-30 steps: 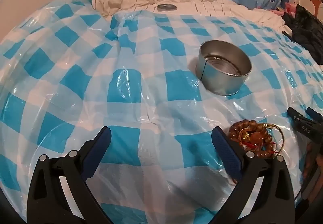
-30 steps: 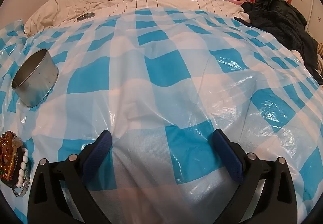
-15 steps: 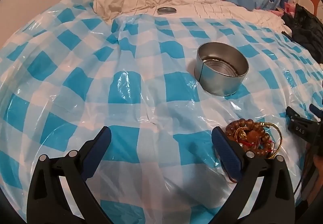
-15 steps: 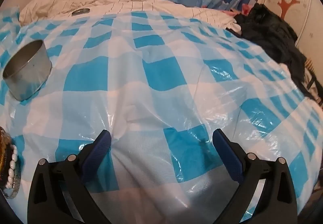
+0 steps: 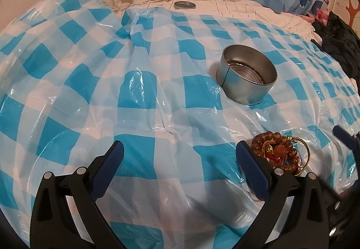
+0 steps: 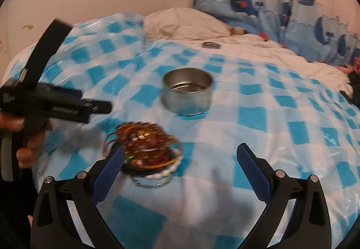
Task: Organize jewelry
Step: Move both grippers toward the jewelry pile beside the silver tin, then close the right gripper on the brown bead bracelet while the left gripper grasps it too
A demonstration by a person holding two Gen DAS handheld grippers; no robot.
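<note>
Right gripper (image 6: 180, 160) is held with jaws spread wide and nothing between them, its left blue pad (image 6: 108, 169) just touching the near-left edge of the jewelry pile (image 6: 145, 147); left gripper (image 5: 180, 162) is likewise wide apart and empty, its right pad (image 5: 253, 169) just beside the same pile (image 5: 279, 154); the pile is lying on the blue-checked plastic sheet (image 5: 135, 91), on the near side of the open metal tin (image 5: 246, 74) and apart from it; a small round lid (image 5: 184, 5) is seen well beyond the tin, on the white bedding. The pile is made up of brown bead bracelets, a gold-coloured bangle, red cord and a white bead strand, all tangled; the right view is blurred, so the individual pieces cannot be separated. Judged light, limp and prone to slide on the slick sheet; strands are expected to dangle or snag if one loop is pulled; a pinch across the thick beaded cluster at the centre is judged safest; the tin appears empty.
</note>
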